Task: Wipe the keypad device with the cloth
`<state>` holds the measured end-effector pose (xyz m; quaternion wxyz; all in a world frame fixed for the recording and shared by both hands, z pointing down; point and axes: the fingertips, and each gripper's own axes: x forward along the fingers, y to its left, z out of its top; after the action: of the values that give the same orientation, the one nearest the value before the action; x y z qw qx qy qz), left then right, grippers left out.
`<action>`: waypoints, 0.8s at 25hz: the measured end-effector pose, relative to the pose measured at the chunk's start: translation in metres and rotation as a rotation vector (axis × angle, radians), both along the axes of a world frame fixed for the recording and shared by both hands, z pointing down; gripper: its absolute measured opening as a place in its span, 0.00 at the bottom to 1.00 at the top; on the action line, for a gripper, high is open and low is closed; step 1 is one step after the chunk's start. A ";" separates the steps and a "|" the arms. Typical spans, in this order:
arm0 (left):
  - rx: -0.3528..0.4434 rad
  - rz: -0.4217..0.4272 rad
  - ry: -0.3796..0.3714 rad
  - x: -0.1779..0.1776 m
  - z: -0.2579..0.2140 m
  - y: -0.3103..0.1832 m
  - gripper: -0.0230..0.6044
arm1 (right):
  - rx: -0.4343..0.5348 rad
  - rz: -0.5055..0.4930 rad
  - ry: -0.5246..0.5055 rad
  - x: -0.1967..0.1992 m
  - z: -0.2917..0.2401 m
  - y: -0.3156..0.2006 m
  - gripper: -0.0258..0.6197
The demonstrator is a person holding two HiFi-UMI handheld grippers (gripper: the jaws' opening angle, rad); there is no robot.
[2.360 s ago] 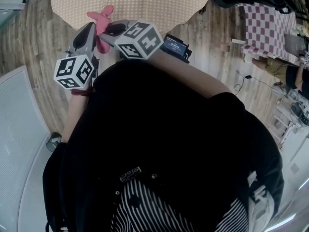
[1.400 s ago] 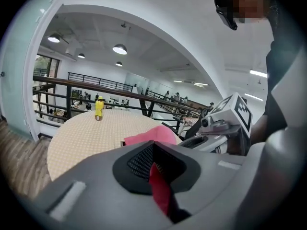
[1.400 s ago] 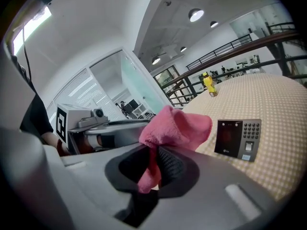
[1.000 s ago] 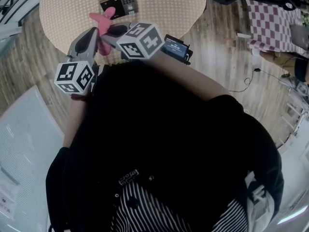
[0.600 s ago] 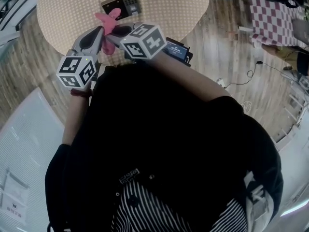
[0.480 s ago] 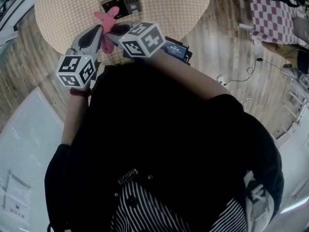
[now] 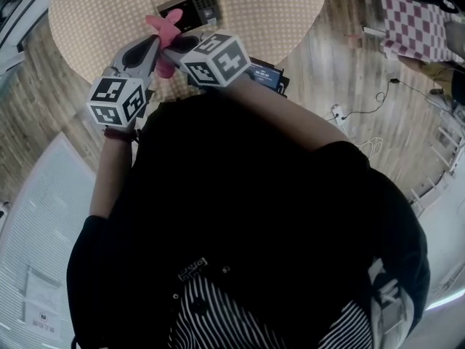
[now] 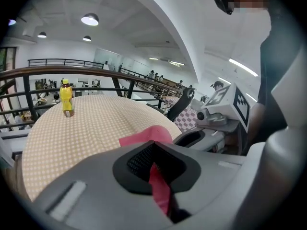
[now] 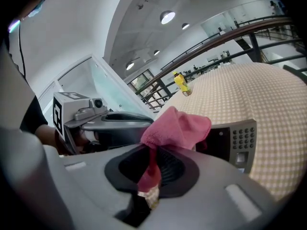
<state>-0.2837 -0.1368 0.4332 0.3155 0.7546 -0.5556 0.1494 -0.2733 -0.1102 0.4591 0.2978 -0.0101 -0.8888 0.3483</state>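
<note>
Counts: 2 grippers, 1 cloth, 1 keypad device, 1 yellow bottle, 1 round table.

- left gripper [image 8: 154, 171]: jaws clamped together on a strip of the pink cloth [image 9: 176, 126].
- right gripper [image 9: 151, 174]: jaws also closed on the cloth. The strip runs down through the pads and the bunched bulk sticks up past the tips.
- Both grippers sit side by side, tips nearly touching, so the cloth is pinched by both. They're held over the near edge of the table [image 7: 276, 6].
- The cloth is off the tabletop and just in front of the keypad device [image 7: 190, 9].

Surroundings:
- Pale ribbed panel [image 7: 36, 217] on the floor at far left.
- Yellow bottle [image 8: 65, 97] stands upright on the far side of the table, well apart from the device.
- Dark box with a blue label [image 7: 264, 72] on the wood floor [image 7: 341, 64], just right of the right gripper's marker cube.
- Cable [image 7: 360, 111] trails on the floor further right.
- Checked cloth [image 7: 418, 24] at far right.

Obstruction: in the right gripper view the bunched cloth covers the left end of the device's dark panel. In the head view it overlaps the device's near-left corner.

Device orientation: lies flat, face up. In the head view the long axis runs left-right, with the right end tipped slightly away. The dark panel is on the left end and the key grid on the right.
</note>
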 end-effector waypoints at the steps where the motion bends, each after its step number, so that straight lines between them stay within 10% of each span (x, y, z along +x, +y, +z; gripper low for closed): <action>1: -0.006 0.008 0.006 -0.001 0.003 -0.004 0.04 | -0.006 0.008 0.003 -0.001 0.003 -0.004 0.12; 20: -0.094 0.150 0.047 0.000 0.043 -0.068 0.04 | -0.118 0.158 0.042 -0.001 0.039 -0.062 0.12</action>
<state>-0.2833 -0.2046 0.4764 0.3512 0.7818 -0.4824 0.1808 -0.2748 -0.1722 0.4982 0.2869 0.0499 -0.8582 0.4228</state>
